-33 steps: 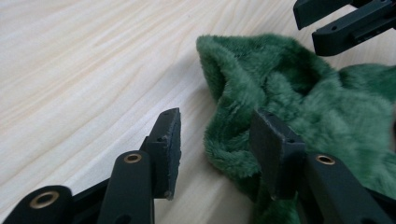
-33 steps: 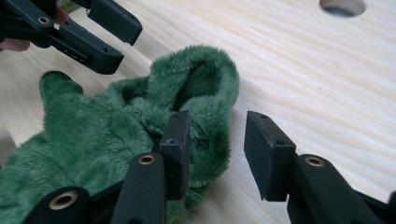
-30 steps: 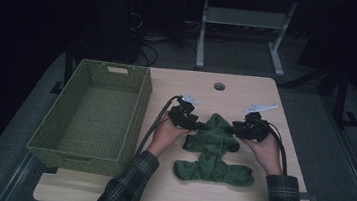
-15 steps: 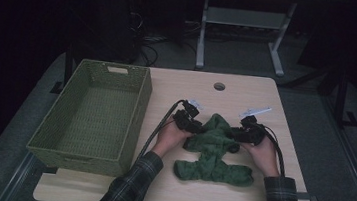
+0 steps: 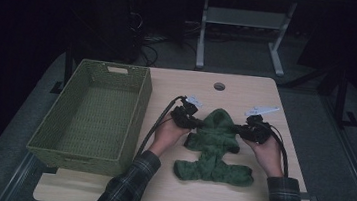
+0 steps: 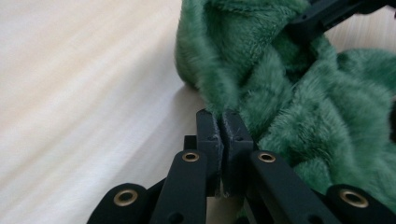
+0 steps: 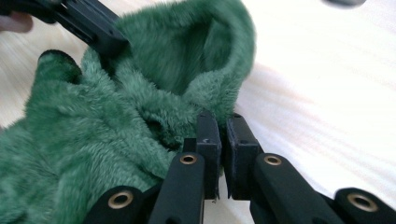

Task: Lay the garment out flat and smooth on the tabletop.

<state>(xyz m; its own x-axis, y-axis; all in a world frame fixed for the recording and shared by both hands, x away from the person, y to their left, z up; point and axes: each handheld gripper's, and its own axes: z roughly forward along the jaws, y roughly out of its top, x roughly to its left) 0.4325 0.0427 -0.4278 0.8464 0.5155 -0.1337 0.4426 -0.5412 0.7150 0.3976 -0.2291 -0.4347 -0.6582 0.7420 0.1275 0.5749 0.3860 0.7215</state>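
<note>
My left gripper [image 5: 190, 121] pinches green fuzzy garment [image 5: 216, 147] at left shoulder, right gripper [image 5: 244, 131] pinches right – both jaws just squeezed tight on fluff. Garment flat mid-table, long way near-to-far, hood far – basket [image 5: 90, 116] lies left.

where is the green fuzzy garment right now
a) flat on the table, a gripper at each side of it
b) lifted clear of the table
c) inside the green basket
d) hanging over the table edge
a: in the high view the green fuzzy garment lies on the table, right of the green basket, with the left gripper and right gripper at its sides.
</note>
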